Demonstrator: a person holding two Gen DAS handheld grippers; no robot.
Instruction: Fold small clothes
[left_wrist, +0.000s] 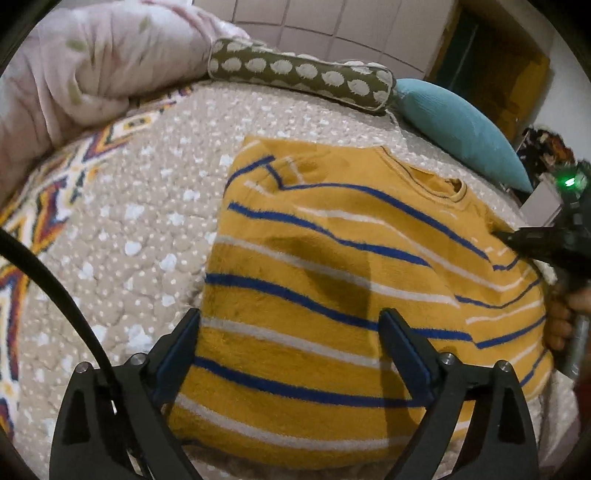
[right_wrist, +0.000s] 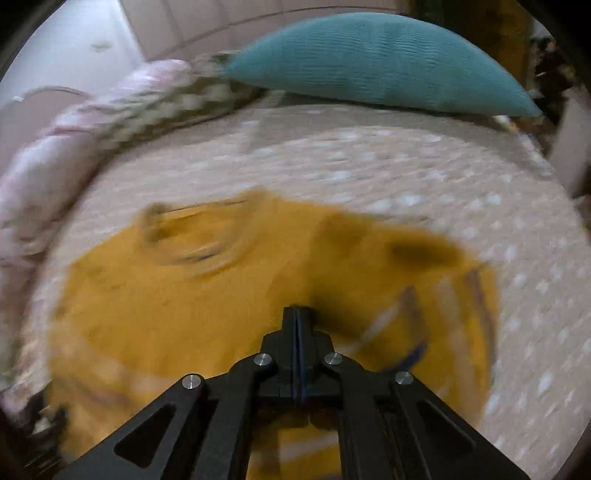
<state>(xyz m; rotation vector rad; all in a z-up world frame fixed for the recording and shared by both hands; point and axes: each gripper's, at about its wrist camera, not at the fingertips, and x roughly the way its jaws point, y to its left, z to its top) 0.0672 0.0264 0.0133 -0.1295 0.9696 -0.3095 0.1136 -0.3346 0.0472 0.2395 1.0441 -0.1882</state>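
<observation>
A: Start at the fingers: what does each one have?

B: The right gripper (right_wrist: 297, 314) has its jaws pressed together, tips right against the yellow striped sweater (left_wrist: 332, 280). The right wrist view is smeared, so I can't tell whether cloth is actually pinched between them. The left gripper (left_wrist: 290, 319) is spread wide over the sweater's lower half, holding nothing.

A: And the sweater?

B: It lies on the dotted beige quilt (left_wrist: 147, 221), the left sleeve seemingly folded in already. The neckline (left_wrist: 439, 184) points toward the teal pillow (left_wrist: 461, 136) and the spotted bolster (left_wrist: 299, 74), the hem toward the left gripper, so its long axis runs from hem up to collar.

A: So which step is this?

B: I'd judge the right side fold: the right gripper sits at the right shoulder and sleeve region. The next move probably calls for carrying that edge across the body toward the centre, with the left gripper pressing down on the cloth to keep it from sliding, then a hem-to-collar fold
</observation>
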